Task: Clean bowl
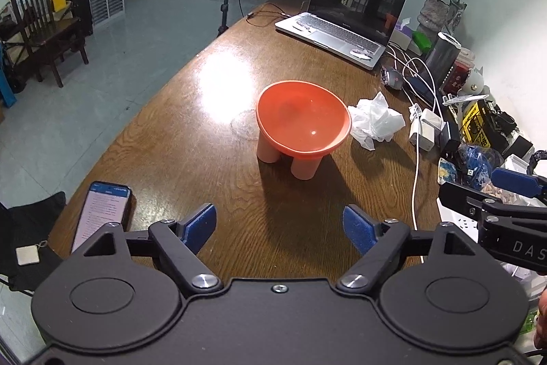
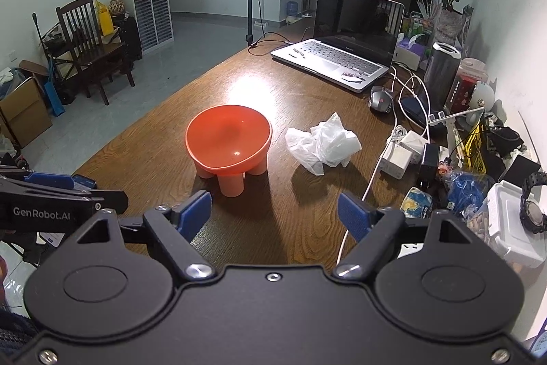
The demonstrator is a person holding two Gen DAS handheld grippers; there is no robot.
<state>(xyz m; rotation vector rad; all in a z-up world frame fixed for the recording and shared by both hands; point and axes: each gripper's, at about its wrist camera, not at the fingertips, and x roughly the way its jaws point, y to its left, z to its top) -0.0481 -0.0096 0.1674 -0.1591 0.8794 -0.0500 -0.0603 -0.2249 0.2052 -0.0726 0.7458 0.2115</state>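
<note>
Matte black left gripper (image 1: 279,227) body with two round raised discs, silver pivot screws, angular black linkage arms, blue textured pads on the fingers (image 1: 201,223), matching right gripper (image 2: 273,215), white GenRobot.AI and DAS lettering on side housings

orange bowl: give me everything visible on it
The orange bowl is a wide, shallow dish on short, thick cylindrical legs of paler orange; three show. It looks like matte plastic or ceramic, with a glossy highlight inside. No contents are evident. It stands upright on the wooden table, near the middle. A crumpled white tissue lies beside it, apart. Nothing touches it but the table. Both the left tool and the right tool sit short of it, open.
</note>
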